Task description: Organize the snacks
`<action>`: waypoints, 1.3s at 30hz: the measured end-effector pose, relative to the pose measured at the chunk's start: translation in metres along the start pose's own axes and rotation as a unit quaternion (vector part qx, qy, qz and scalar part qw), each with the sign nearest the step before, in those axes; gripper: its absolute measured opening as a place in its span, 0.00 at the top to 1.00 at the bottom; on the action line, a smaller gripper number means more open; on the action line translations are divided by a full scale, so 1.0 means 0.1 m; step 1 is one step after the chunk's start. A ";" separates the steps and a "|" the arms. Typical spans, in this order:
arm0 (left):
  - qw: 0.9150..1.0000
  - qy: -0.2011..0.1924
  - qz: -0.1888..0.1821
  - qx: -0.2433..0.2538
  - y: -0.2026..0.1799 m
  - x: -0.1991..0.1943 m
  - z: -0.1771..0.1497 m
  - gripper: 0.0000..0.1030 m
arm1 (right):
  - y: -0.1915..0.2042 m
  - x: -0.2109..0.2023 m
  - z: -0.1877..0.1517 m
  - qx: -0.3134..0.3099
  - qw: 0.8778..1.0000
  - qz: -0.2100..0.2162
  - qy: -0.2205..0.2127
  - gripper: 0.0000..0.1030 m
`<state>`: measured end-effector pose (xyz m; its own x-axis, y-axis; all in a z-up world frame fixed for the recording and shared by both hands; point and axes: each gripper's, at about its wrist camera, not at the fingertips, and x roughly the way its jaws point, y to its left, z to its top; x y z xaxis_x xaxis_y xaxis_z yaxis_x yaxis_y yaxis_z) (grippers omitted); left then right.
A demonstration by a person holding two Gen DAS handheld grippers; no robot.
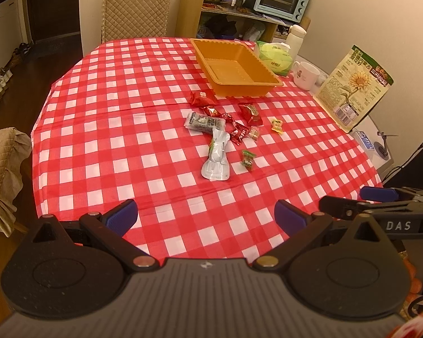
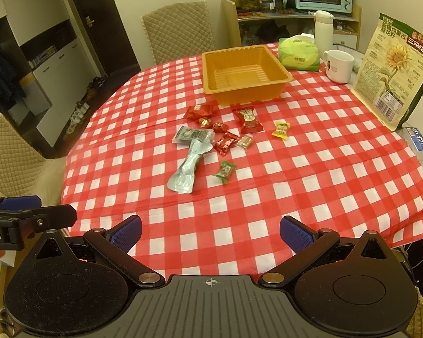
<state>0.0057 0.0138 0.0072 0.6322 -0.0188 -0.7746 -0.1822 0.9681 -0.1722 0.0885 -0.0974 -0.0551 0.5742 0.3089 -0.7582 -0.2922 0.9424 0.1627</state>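
An empty orange tray [image 1: 270, 77] [image 2: 284, 77] sits at the far side of the red-checked table. In front of it lie several small snacks: a silver pouch [image 1: 217, 155] [image 2: 189, 163], a grey packet [image 1: 204, 121] [image 2: 193, 135], red wrapped sweets [image 1: 201, 98] [image 2: 198, 111], a green candy [image 1: 248, 160] [image 2: 225, 171] and a yellow candy [image 1: 277, 126] [image 2: 280, 129]. My left gripper [image 1: 206, 216] hovers open over the near table edge, holding nothing. My right gripper [image 2: 210, 232] is open too, empty, beside the left one.
A sunflower-seed bag [image 1: 355, 87] [image 2: 394, 70] stands at the right edge, with a white mug [image 1: 306, 74] [image 2: 338, 66], a green tissue pack [image 1: 276, 57] [image 2: 297, 53] and a white flask [image 2: 323, 29] behind. Quilted chairs [image 1: 135, 8] [image 2: 179, 29] stand around the table.
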 end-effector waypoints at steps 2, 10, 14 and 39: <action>1.000 -0.001 0.003 0.000 0.01 0.04 0.02 0.00 | -0.06 0.02 0.02 0.004 1.000 0.000 -0.004 0.00; 1.000 -0.019 0.002 0.020 -0.02 0.27 0.10 0.02 | -0.43 0.12 0.11 0.023 1.000 -0.003 -0.020 0.00; 0.999 -0.025 -0.007 0.028 -0.05 0.47 0.13 0.08 | -0.61 0.22 0.14 0.032 0.999 -0.004 -0.028 0.00; 0.994 0.015 -0.026 0.103 -0.32 1.97 0.55 0.56 | -1.28 1.08 0.47 0.034 0.999 0.006 -0.013 0.14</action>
<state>0.1780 -0.0073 -0.1064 0.6131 -0.0749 -0.7864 0.0104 0.9962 -0.0868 0.2244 -0.1786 -0.1282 0.5907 0.3229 -0.7394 -0.2464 0.9449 0.2157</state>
